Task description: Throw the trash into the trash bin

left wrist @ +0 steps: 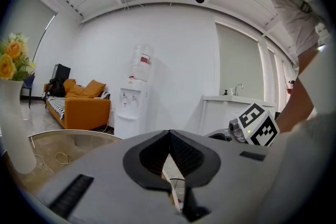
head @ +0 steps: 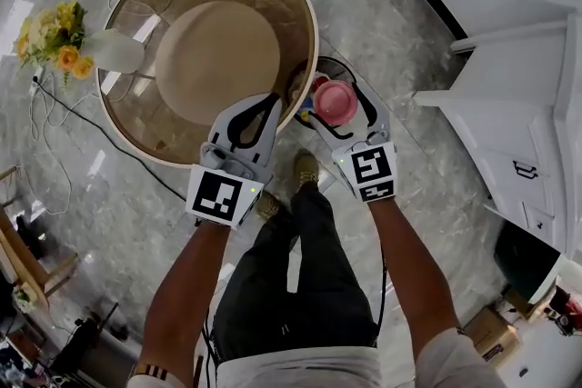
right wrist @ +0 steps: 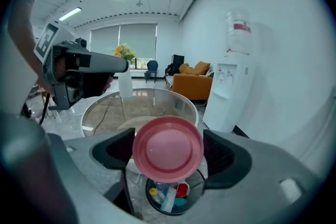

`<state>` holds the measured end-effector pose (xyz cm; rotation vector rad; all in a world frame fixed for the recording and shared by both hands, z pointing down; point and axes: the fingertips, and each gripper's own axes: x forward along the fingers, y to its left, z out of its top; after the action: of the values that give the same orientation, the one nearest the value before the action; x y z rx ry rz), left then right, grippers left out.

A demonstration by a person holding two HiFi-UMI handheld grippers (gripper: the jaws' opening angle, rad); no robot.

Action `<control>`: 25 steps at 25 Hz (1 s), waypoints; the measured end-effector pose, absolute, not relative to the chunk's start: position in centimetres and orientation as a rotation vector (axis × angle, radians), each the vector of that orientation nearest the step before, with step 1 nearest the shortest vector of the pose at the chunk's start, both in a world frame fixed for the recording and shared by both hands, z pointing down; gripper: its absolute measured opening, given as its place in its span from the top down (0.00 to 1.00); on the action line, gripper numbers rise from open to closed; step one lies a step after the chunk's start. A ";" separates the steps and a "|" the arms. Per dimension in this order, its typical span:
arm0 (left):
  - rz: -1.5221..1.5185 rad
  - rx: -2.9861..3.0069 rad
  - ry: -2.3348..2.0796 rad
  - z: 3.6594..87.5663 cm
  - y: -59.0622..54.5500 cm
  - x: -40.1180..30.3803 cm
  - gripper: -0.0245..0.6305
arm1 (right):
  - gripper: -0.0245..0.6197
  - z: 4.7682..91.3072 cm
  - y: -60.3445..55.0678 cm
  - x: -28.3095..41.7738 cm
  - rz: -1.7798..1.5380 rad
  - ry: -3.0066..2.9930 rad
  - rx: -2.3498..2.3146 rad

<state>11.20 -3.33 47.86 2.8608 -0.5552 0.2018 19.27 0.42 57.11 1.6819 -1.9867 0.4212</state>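
Observation:
A pink plastic bowl (head: 335, 102) (right wrist: 168, 148) is clamped between the jaws of my right gripper (head: 336, 93) (right wrist: 168, 149), its round face turned to the camera. Straight below it stands the black trash bin (head: 338, 62) (right wrist: 199, 184), holding several coloured bits of trash. My left gripper (head: 268, 102) (left wrist: 169, 135) hovers over the near edge of the round glass table (head: 127, 123) (left wrist: 63, 144). Its jaw tips meet and nothing is between them. From the right gripper view, the left gripper (right wrist: 123, 65) floats at upper left.
A white vase (head: 118, 52) (left wrist: 13, 128) with yellow flowers stands on the table's left side. A water dispenser (left wrist: 134, 97) (right wrist: 226, 86) and a white counter (head: 518, 104) are beyond the bin. Cables (head: 64, 109) trail on the floor. The person's shoe (head: 306, 166) is beside the bin.

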 end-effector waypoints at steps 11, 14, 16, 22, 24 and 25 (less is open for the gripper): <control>0.221 2.859 -0.544 48.4 -3.0 16.6 0.96 | 0.34 60.4 1.5 24.7 0.509 -1.954 1.664; 0.229 2.847 -0.563 48.7 -3.7 17.2 0.96 | 0.34 61.7 1.1 25.6 0.538 -1.941 1.628; 0.235 2.837 -0.586 49.1 -4.2 17.3 0.96 | 0.33 62.4 0.7 26.2 0.546 -1.933 1.612; 0.248 2.808 -0.621 50.3 -5.3 17.5 0.96 | 0.31 64.0 -0.5 27.4 0.570 -1.937 1.560; 0.253 2.798 -0.635 50.5 -5.5 17.3 0.96 | 0.31 64.1 -0.8 27.3 0.565 -1.947 1.550; 0.257 2.794 -0.641 50.7 -5.6 17.2 0.96 | 0.31 64.0 -1.0 27.3 0.557 -1.954 1.550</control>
<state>17.18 -5.58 50.67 2.7938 -0.6406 0.2571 27.26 -1.01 63.95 1.5501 -1.9536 0.5568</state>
